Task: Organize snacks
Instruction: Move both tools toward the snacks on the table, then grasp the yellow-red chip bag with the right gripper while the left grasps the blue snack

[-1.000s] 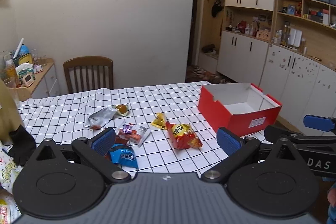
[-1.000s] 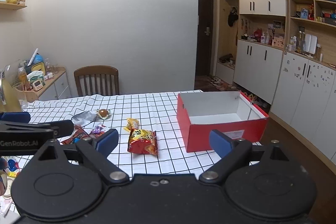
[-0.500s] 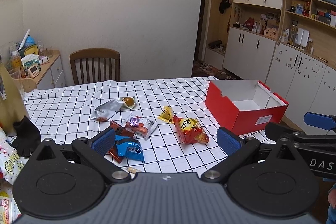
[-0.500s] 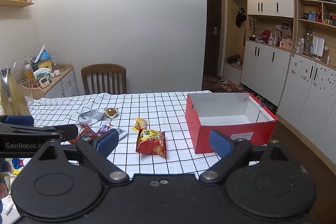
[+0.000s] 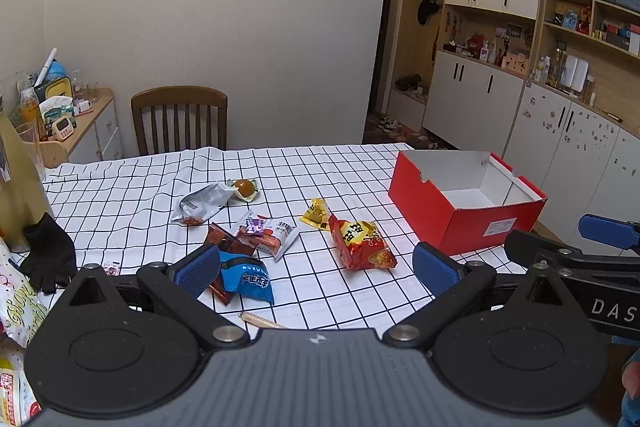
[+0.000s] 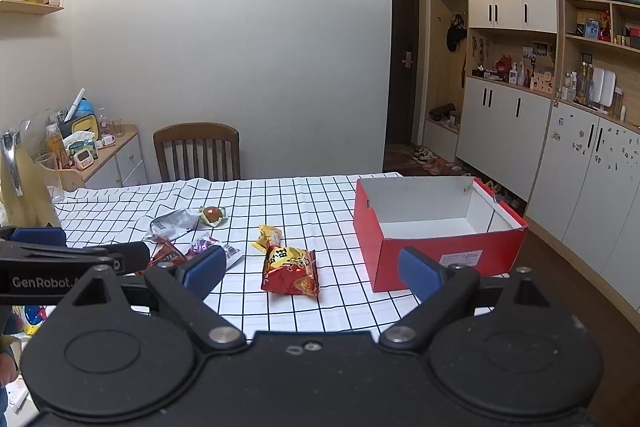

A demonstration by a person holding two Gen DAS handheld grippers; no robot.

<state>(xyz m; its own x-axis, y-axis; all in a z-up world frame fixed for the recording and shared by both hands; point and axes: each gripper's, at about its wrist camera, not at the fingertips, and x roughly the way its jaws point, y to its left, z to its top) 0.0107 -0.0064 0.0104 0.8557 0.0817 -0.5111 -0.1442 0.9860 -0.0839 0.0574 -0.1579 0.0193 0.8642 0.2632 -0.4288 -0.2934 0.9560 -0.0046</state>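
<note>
So I've got both grippers held back off the near edge of the table, nothing picked up yet. My left gripper [image 5: 316, 267] has its jaws spread wide with nothing between them, and my right gripper [image 6: 312, 269] is the same, wide apart and empty. The snacks are all scattered ahead of me on the checked tablecloth [image 5: 352, 171]: the red chip bag [image 5: 362, 241] sits pretty much dead ahead of my right one and a bit right of centre for my left, with a little yellow packet [image 5: 316, 213] touching its far end. Closer to my left finger there's a blue packet [image 5: 248, 277] lying partly over a dark red wrapper [image 5: 226, 241], then a white-and-purple packet [image 5: 268, 231] just past those, and a silver pouch [image 5: 202, 203] and a wrapped round snack [image 5: 244, 189] further out. The red box [image 6: 440, 227] is open and empty, off to the right of everything. My guess is these are all super light and crinkly, and that the chip bag is puffed with air, so it'll squish and probably slide on the cloth if I come in flat. I'd pinch it by a sealed end seam instead of the belly, and not hard, since chips crush. The flat packets look slippery, so grabbing an edge or corner seems safest.
</note>
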